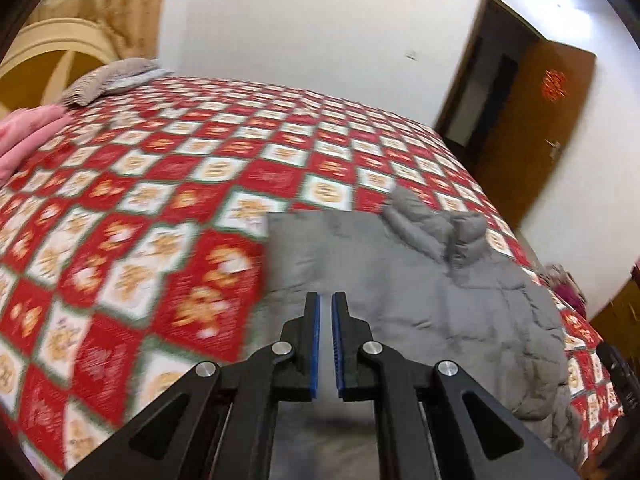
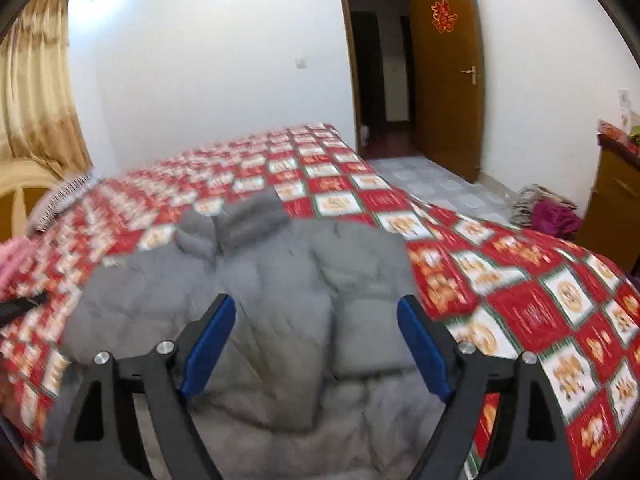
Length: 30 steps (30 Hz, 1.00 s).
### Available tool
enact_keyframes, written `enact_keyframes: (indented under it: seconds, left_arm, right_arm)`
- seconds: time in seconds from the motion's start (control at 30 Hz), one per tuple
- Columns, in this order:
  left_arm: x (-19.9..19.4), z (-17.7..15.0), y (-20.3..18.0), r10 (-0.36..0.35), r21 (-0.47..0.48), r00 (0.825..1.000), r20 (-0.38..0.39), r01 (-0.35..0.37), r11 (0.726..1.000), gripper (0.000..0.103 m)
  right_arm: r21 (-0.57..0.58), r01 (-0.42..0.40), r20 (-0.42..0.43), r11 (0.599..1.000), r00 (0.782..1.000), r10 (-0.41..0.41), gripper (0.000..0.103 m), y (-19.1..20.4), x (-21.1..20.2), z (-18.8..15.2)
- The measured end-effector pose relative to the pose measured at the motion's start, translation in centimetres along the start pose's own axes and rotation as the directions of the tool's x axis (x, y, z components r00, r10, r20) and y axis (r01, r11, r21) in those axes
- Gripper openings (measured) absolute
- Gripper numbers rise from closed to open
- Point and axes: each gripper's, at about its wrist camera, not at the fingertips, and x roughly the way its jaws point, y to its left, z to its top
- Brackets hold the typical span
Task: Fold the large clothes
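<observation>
Your left claw [image 1: 325,300] has its blue pads nearly together w/ only a thin slit between them, nothing caught in it; it hangs above the near left part of the grey puffer jacket [image 1: 420,288]. Your right claw [image 2: 316,308] is spread wide, fingers [image 2: 212,336] well apart, nothing held, poised over the jacket's near middle.

The jacket lies flat on the bed's red-and-white checkered quilt [image 1: 160,208], near the front edge. In the right wrist view a sleeve looks folded in over the body on the right side, w/ the hood or collar bunched at the far end. In the left wrist view the jacket's left edge runs fairly straight & the bunched part sits at the far right.

Further out: a pink cloth [image 1: 28,136] at the quilt's left edge, a grey striped pillow [image 1: 108,80] by the headboard [image 1: 48,60], and tan curtains [image 2: 36,92] behind it. Across the room a brown door [image 2: 444,72] stands open w/ a red paper ornament [image 2: 443,18] on it. A clothes pile [image 2: 548,212] sits on the floor beside a wooden cabinet [image 2: 612,204]. Both views are motion-blurred.
</observation>
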Motion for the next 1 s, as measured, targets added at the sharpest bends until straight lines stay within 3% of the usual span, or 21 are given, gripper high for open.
enact_keyframes:
  seconds: [0.07,0.13,0.2,0.27,0.33,0.43,0.53,0.77,0.83,1.0]
  left_arm:
    - [1.8,0.4,-1.4,0.017,0.023,1.0,-0.024,-0.017,1.0,0.005]
    - [4.2,0.4,-2.7,0.091,0.095,0.995,-0.031,-0.088,0.992,0.005]
    - [6.0,-0.3,-2.8,0.184,0.148,0.982,-0.043,-0.176,0.973,0.005]
    - [7.0,-1.4,-1.7,0.228,0.149,0.971,-0.066,-0.217,0.965,0.005]
    - [7.6,-2.8,0.0,0.228,0.122,0.97,-0.08,-0.218,0.968,0.005]
    - [8.6,-4.9,1.4,0.205,0.154,0.978,-0.038,-0.197,0.968,0.006]
    - [8.5,-5.3,1.4,0.213,0.142,0.977,-0.024,-0.208,0.968,0.006]
    - [9.4,-6.1,-0.8,0.352,0.253,0.936,0.016,-0.344,0.904,0.006]
    - [9.2,-6.1,-0.6,0.345,0.247,0.938,0.017,-0.338,0.908,0.006]
    - [8.0,-5.9,2.1,0.186,0.11,0.983,-0.007,-0.184,0.977,0.006]
  right_arm:
    - [0.001,-0.06,-0.051,0.998,0.997,0.06,0.067,0.8,2.0,1.0]
    - [-0.021,-0.065,-0.102,0.998,0.993,0.062,0.058,1.8,4.4,1.0]
    - [-0.024,-0.069,-0.158,0.997,0.985,0.064,0.058,2.5,7.0,0.3]
    - [-0.025,-0.063,-0.209,0.998,0.976,0.056,0.057,2.7,9.4,-1.3]
    - [-0.046,-0.036,-0.233,0.998,0.972,0.024,0.057,2.8,10.3,-3.0]
    - [-0.147,0.005,-0.228,0.989,0.973,-0.039,0.066,3.2,11.2,-5.0]
    - [-0.139,0.027,-0.245,0.99,0.968,-0.061,0.069,2.8,11.5,-5.1]
    - [-0.177,0.069,-0.285,0.982,0.951,-0.118,0.079,3.1,12.3,-5.1]
    - [-0.213,0.072,-0.296,0.974,0.946,-0.134,0.082,3.3,12.2,-5.2]
    - [-0.181,0.025,-0.355,0.983,0.931,-0.089,0.083,2.3,11.3,-4.7]
